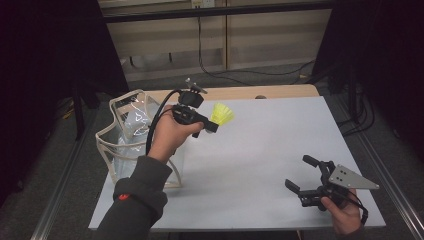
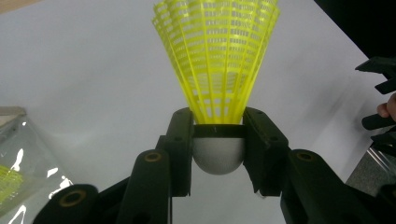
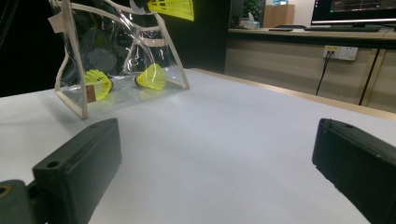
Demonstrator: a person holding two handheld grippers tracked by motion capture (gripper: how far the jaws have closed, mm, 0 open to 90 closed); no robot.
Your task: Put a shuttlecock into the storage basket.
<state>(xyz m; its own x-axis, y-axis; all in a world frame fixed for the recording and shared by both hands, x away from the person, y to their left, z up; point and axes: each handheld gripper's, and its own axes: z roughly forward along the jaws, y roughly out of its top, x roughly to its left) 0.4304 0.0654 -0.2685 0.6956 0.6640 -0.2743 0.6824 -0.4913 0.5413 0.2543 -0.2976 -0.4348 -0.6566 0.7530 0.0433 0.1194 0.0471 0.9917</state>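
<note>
Clear pouch (image 3: 122, 56) with two yellow shuttlecocks (image 3: 150, 77)

My left gripper (image 1: 212, 120) holds a shuttlecock (image 1: 222, 114) above the table (image 1: 280, 145), just right of the bag (image 1: 125, 145) at the left edge. Two shuttlecocks (image 3: 126, 79) lie inside it. My right gripper (image 1: 305, 175) sits near-right.
</note>
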